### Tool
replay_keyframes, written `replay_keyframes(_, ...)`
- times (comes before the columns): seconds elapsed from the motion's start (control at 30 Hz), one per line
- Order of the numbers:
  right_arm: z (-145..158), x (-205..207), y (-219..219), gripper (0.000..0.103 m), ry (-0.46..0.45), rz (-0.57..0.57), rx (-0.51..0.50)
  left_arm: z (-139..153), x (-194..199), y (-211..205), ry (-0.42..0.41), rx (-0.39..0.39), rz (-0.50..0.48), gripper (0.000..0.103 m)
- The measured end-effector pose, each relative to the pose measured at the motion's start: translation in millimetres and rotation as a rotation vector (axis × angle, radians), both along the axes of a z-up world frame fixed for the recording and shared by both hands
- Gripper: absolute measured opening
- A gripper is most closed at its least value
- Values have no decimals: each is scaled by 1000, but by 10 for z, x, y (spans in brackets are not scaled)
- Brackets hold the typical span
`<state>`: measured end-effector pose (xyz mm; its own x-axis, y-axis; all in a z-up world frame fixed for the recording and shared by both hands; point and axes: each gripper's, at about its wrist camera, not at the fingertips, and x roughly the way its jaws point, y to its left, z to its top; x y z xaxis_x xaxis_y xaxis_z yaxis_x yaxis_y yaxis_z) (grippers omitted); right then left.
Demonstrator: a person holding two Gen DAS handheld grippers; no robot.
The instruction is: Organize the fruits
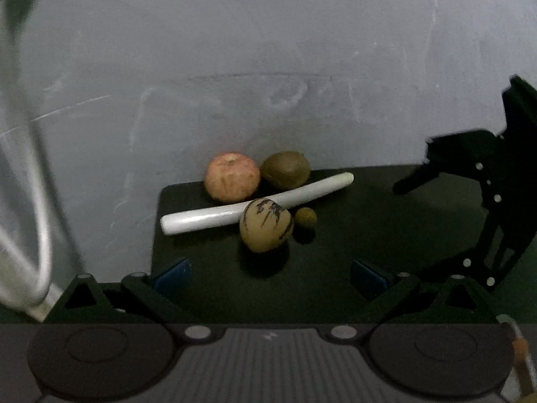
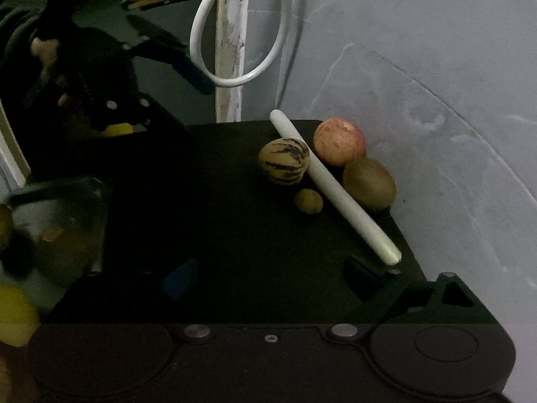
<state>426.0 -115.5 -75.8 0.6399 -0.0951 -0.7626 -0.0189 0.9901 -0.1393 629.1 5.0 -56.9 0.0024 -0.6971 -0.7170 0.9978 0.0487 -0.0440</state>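
We see apple (image 1: 232, 181), kiwi (image 1: 285, 169), striped melon (image 1: 266, 225) mid-frame on black board (image 1: 352, 235). Left gripper (image 1: 268, 273) wide, empty. Right gripper (image 2: 272, 277) wide, empty.

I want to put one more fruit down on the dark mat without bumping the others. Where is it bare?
The dark mat is bare on the near side of the striped fruit and toward the right gripper. It is crowded at the wall: apple, kiwi, white stick and small brown fruit cluster there.
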Motion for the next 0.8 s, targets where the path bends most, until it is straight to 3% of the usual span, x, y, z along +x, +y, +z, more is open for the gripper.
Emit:
replay_keyframes(0.3, -275, 413, -285, 78, 28, 69, -26, -275, 68, -434, -95, 34, -181, 95)
replay_keyframes(0.53, -364, 621, -431, 75, 30, 103, 15, -334, 173, -577, -79, 47, -227, 89)
replay_keyframes(0.8, -395, 694, -466, 61, -5, 124, 56, -368, 252, -681, -42, 45, -250, 76)
